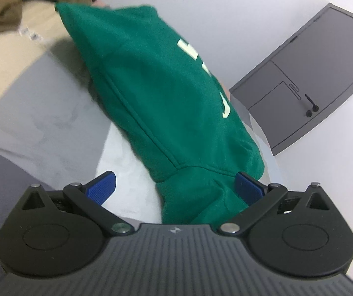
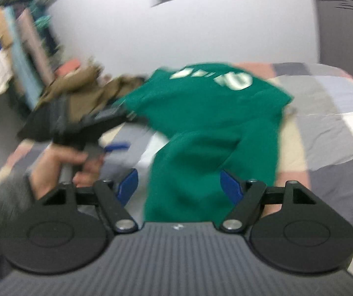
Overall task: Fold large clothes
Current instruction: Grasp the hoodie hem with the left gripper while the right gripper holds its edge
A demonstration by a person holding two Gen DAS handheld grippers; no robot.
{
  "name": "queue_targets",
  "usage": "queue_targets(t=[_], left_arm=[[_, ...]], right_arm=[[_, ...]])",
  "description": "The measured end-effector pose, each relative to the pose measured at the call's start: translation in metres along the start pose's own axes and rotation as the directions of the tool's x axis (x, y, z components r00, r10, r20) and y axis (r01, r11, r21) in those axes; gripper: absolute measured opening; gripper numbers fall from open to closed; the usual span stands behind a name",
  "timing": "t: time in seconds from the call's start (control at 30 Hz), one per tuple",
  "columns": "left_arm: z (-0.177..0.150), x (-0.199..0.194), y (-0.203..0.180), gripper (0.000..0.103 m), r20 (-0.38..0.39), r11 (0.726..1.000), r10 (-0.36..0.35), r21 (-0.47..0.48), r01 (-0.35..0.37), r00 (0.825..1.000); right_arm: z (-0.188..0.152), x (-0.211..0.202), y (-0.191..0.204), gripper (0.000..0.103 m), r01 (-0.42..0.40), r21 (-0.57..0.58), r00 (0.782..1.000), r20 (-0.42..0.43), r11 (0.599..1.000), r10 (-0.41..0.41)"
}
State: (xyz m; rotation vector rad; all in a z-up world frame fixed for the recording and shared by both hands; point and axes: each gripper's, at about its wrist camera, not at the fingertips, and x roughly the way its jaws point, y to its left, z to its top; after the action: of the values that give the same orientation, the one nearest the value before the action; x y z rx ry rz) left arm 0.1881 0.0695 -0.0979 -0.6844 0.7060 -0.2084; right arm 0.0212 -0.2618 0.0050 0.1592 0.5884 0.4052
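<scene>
1. We held the left gripper (image 1: 175, 187) with its blue pads spread wide; a fold of the green sweatshirt (image 1: 156, 93) ran between them, lying against the right pad, but nothing pinched it.
2. Our right gripper (image 2: 178, 185) also stood wide apart, green cloth lying between the pads (image 2: 229, 185) without being squeezed.
3. The green sweatshirt (image 2: 213, 123), with pale lettering on its chest, lay spread over a patchwork bedspread (image 2: 336, 128) of grey, white and beige squares.
4. In the right wrist view, our left hand (image 2: 53, 165) gripped the other tool's handle beside the garment.
5. An olive-brown garment (image 2: 85, 91) lay bunched past the sweatshirt, touching its far edge.
6. A grey door (image 1: 307, 74) stood in the white wall beyond.
</scene>
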Motion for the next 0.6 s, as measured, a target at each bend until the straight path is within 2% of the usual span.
queue_targets(t=[0.13, 0.2, 0.33, 0.43, 0.6], left_arm=[[0.002, 0.031, 0.002, 0.103, -0.042, 1.000, -0.002, 0.003, 0.002, 0.999], [0.002, 0.044, 0.004, 0.103, -0.058, 1.000, -0.016, 0.009, 0.017, 0.998], [0.006, 0.068, 0.008, 0.103, -0.089, 0.998, -0.056, 0.014, 0.057, 0.994], [0.015, 0.083, 0.012, 0.103, -0.082, 0.997, -0.079, 0.015, 0.080, 0.994], [0.024, 0.112, 0.022, 0.099, -0.099, 0.992, -0.120, -0.047, 0.116, 0.988]], right_arm=[[0.031, 0.046, -0.040, 0.075, 0.083, 0.169, 0.995, 0.039, 0.982, -0.090], [0.043, 0.075, -0.056, 0.078, 0.187, 0.198, 0.976, 0.072, 0.962, -0.204], [0.058, 0.134, -0.102, 0.075, 0.214, 0.343, 0.968, 0.054, 0.915, -0.246], [0.051, 0.169, -0.134, 0.076, 0.261, 0.396, 0.952, 0.044, 0.880, -0.302], [0.034, 0.206, -0.174, 0.077, 0.187, 0.481, 0.979, -0.015, 0.856, -0.205]])
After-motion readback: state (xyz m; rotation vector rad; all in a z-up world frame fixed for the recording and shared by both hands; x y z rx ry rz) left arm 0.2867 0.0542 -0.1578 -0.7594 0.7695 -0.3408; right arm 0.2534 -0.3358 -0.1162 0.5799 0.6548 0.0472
